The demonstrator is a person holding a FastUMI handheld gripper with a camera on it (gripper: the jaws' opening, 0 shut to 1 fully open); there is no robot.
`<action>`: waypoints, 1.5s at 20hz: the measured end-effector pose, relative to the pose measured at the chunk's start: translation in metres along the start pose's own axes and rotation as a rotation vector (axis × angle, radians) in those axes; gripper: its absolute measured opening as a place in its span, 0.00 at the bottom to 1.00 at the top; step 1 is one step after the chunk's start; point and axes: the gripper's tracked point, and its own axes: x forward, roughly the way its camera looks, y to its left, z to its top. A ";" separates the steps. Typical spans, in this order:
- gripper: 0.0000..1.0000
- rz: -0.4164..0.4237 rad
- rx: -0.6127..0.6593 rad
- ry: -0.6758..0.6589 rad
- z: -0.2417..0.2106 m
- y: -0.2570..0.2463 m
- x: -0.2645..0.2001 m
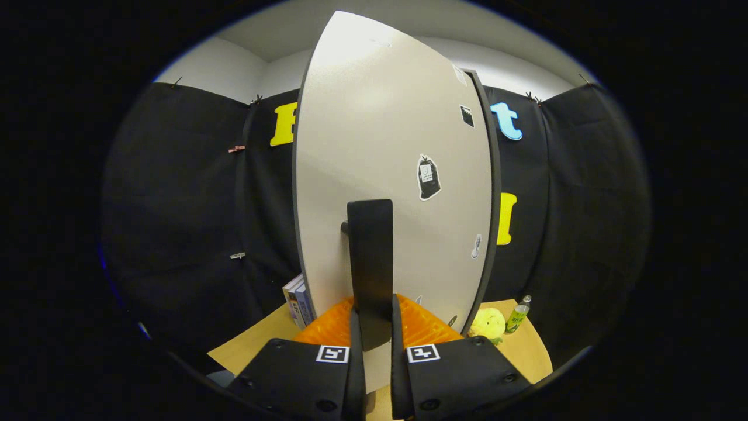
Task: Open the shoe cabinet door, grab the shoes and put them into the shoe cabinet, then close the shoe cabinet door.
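The shoe cabinet's white door (pixel 385 146) stands upright right in front of me, with a few small stickers on its face and a dark edge down its right side. A black vertical handle (pixel 369 245) sticks out from the door's lower middle. My gripper (pixel 374 318) is shut on this handle, one finger pressing on each side of its lower end. The ribbed pads (pixel 429 327) lie close against the door's face.
The cabinet stands on a wooden table (pixel 529 356). Some upright books (pixel 298 304) stand left of the door. A yellow-green plush toy (pixel 488 324) and a small green bottle (pixel 518 316) sit to its right. Black cloth walls close in behind.
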 end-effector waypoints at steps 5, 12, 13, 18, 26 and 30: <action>0.21 -0.033 0.002 0.008 -0.001 -0.036 -0.026; 0.20 -0.091 0.022 0.011 -0.002 -0.080 -0.048; 0.20 -0.103 0.022 0.012 -0.002 -0.087 -0.051; 0.20 -0.166 0.038 0.006 0.002 -0.131 -0.072; 0.14 -0.216 0.077 -0.026 0.006 -0.179 -0.091; 0.14 -0.240 0.071 -0.052 0.014 -0.198 -0.104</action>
